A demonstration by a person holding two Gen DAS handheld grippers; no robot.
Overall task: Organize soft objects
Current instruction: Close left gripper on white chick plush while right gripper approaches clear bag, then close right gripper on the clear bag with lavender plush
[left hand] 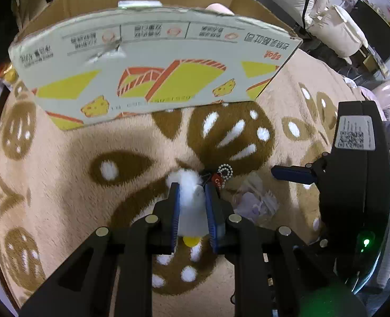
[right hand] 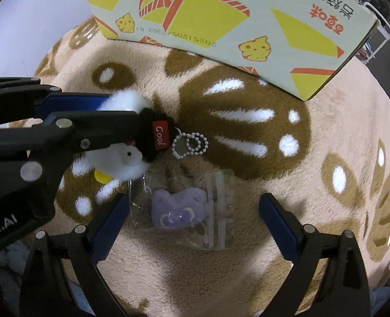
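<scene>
White plush toy (right hand: 126, 155), black cap, ball chain (right hand: 191, 142): lying on the patterned rug (left hand: 63, 174) before the cardboard box (left hand: 152, 60); being squeezed at mid-body by the closed left hand-held gripper (left hand: 191, 187). Judged light, soft, compressible, easily held.

Bagged purple plush (right hand: 179, 208): being straddled by the open right hand-held gripper (right hand: 192, 208); the wrapper is judged slippery.
</scene>
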